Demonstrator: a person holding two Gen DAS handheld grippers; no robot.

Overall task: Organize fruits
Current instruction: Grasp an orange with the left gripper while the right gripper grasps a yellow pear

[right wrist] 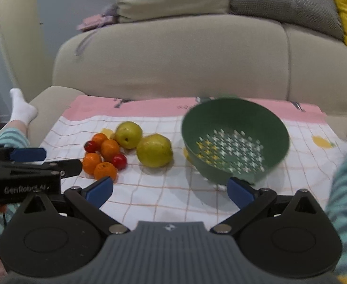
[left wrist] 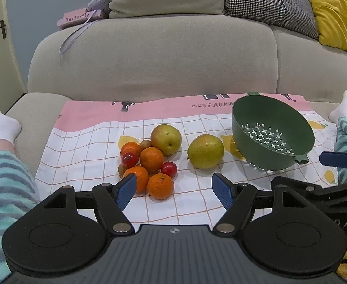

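My left gripper [left wrist: 174, 190] and right gripper [right wrist: 171, 190] both gape empty above the cloth [left wrist: 83, 156], facing oranges [left wrist: 151, 160], pears [left wrist: 205, 151], tilted green colander [left wrist: 271, 127]

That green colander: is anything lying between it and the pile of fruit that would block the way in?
Only fruit. The nearer pear lies on the cloth between the tangerine cluster and the tilted green colander. Nothing else sits in that gap, and the left gripper hangs open before the tangerines with nothing in between.

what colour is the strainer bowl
Dark green strainer bowl, with pale cross-shaped holes; clearest in the left wrist view.
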